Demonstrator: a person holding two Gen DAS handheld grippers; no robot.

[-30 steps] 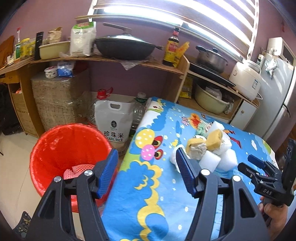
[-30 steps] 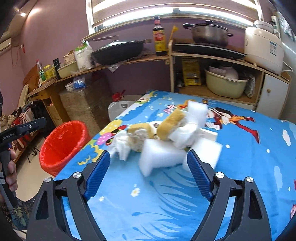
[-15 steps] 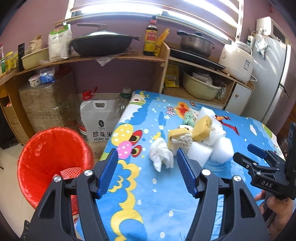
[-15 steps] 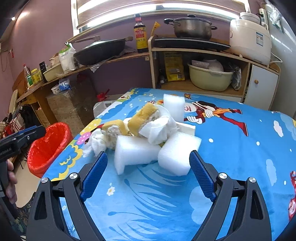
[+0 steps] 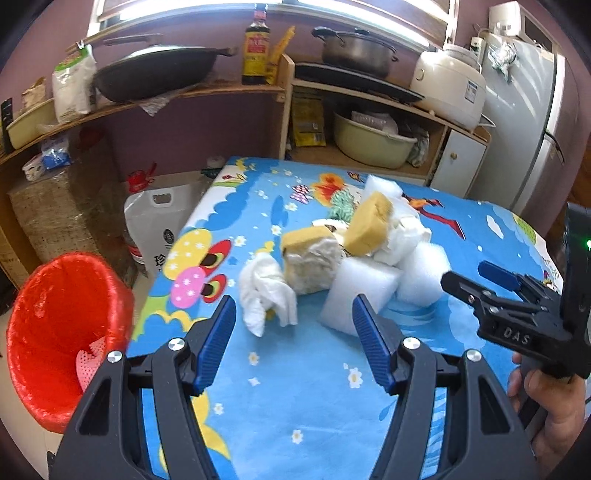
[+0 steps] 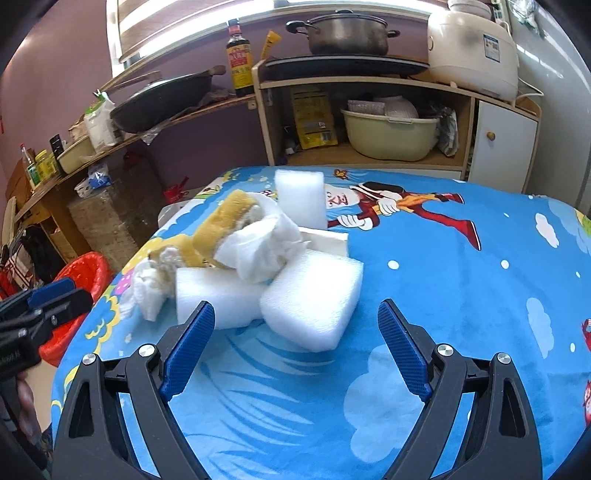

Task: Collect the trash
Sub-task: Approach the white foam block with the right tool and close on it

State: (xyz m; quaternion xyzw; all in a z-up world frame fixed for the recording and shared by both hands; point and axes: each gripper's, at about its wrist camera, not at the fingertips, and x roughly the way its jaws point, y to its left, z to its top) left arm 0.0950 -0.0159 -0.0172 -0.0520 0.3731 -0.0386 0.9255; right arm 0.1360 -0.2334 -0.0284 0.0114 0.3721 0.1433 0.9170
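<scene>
A pile of trash lies on the blue cartoon tablecloth [image 5: 314, 387]: a crumpled white tissue [image 5: 266, 291], two yellow sponges [image 5: 367, 225], and white foam blocks [image 5: 360, 291]. My left gripper [image 5: 293, 332] is open and empty, just short of the tissue. My right gripper [image 6: 295, 336] is open and empty, its fingers either side of the nearest foam block [image 6: 314, 299], which lies just beyond the tips. The red bin [image 5: 62, 332] stands on the floor left of the table and shows in the right wrist view [image 6: 83, 280] too.
A white rice jug [image 5: 159, 225] stands by the table's far left corner. Wooden shelves behind hold a wok [image 5: 155, 74], a sauce bottle [image 5: 256, 44], a pot [image 6: 347, 33], a rice cooker [image 6: 472, 48] and a basin [image 6: 391, 133]. A fridge [image 5: 532, 122] stands at the right.
Both grippers have moved in toward the pile, which now looks larger and nearer. The left view has swung right, away from the bin. Both stay open.
</scene>
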